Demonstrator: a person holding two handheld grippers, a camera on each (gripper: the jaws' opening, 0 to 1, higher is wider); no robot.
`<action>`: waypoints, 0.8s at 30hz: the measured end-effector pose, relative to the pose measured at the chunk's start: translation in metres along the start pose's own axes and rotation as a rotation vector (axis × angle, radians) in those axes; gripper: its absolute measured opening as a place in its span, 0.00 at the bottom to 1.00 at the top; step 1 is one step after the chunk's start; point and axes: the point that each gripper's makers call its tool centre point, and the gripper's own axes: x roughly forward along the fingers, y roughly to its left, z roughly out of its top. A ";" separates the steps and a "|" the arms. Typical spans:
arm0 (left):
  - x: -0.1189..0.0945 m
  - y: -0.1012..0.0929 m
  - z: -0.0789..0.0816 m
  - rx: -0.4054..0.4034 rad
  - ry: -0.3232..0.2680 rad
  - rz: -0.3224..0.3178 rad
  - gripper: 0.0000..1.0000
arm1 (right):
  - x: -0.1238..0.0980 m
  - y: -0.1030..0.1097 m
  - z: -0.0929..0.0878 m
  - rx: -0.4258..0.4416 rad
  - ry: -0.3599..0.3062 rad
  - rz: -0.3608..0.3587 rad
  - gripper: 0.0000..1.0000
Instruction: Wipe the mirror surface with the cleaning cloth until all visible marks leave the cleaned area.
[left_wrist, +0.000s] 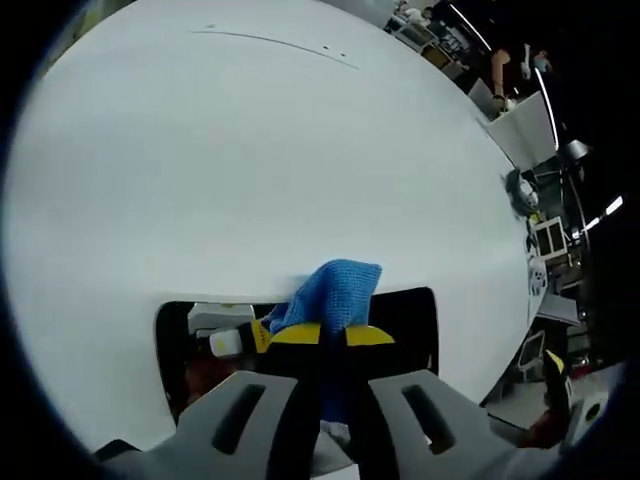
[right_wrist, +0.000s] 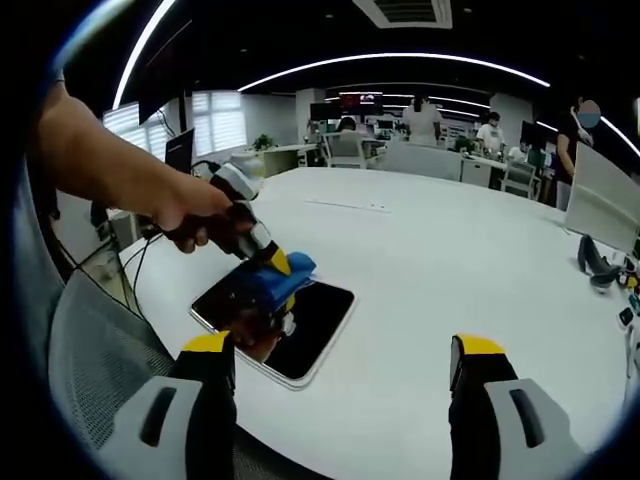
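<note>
My left tool (left_wrist: 333, 336) is pinched on the blue cleaning cloth (left_wrist: 335, 290): the yellow tips are drawn together with the fabric bunched between them and standing out ahead toward twelve o'clock. In the right gripper view I see the same left tool (right_wrist: 277, 272) from outside, held by my hand (right_wrist: 200, 222), with the cloth (right_wrist: 272, 281) pressed down onto the mirror (right_wrist: 310, 325).

The mirror (left_wrist: 410, 325) is a dark rectangular slab lying flat on the white tabletop (left_wrist: 250, 150). In the left gripper view its far edge runs from nine to three just beyond the tips, so the glass sits under and to both sides of the cloth. In the right gripper view the cloth rests on the half of the mirror nearer my hand, and the long axis runs off toward four o'clock, where the bare glass lies. I judge the coming stroke should go that way, along the length. I cannot make out marks on the glass.

My right tool (right_wrist: 343, 365) is spread wide and holds nothing, hovering above the tabletop (right_wrist: 450, 260); the mirror lies at about eleven o'clock from it, near. The left is clearly the working tool.

No containers are close by; small items at the tabletop's far edge are too small to identify.
</note>
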 end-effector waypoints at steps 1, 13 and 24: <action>0.001 -0.003 0.000 0.000 0.000 -0.003 0.02 | 0.000 0.000 0.000 0.001 0.001 0.001 0.87; 0.020 -0.035 0.000 0.007 -0.007 -0.024 0.02 | 0.000 -0.002 -0.001 0.006 0.003 -0.004 0.88; 0.033 -0.058 0.000 0.016 -0.009 -0.031 0.02 | 0.001 -0.002 0.000 -0.007 -0.004 0.011 0.94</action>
